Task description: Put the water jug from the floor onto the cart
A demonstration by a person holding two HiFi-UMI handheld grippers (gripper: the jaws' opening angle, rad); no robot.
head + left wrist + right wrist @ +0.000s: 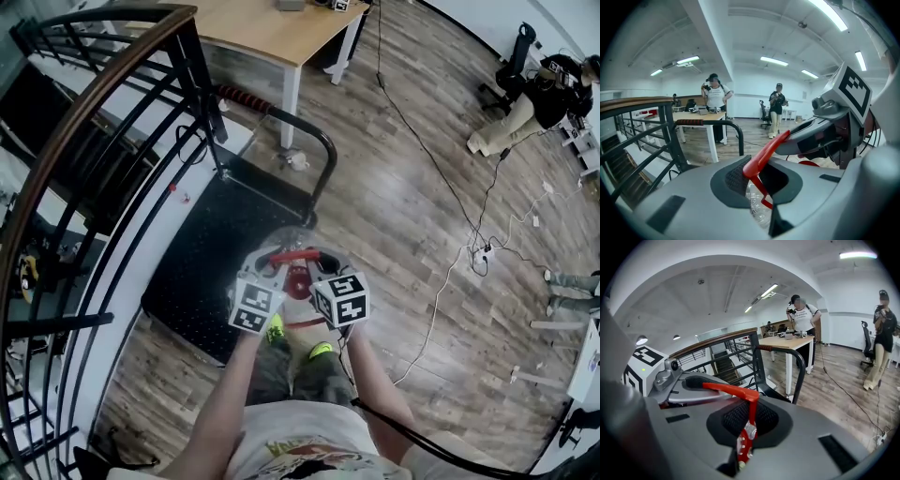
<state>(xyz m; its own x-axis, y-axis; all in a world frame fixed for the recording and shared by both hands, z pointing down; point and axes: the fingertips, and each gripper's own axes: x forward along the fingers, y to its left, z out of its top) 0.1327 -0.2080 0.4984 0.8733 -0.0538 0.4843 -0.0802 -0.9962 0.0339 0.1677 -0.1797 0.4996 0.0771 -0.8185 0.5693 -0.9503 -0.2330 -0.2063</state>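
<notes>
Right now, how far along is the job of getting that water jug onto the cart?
Done: the left gripper and the right gripper are both clamped on the red handle, and the water jug looks lifted off the floor. In hand: the jug hangs at the near right edge of the cart. Left: setting it down on the black deck and letting go.
</notes>
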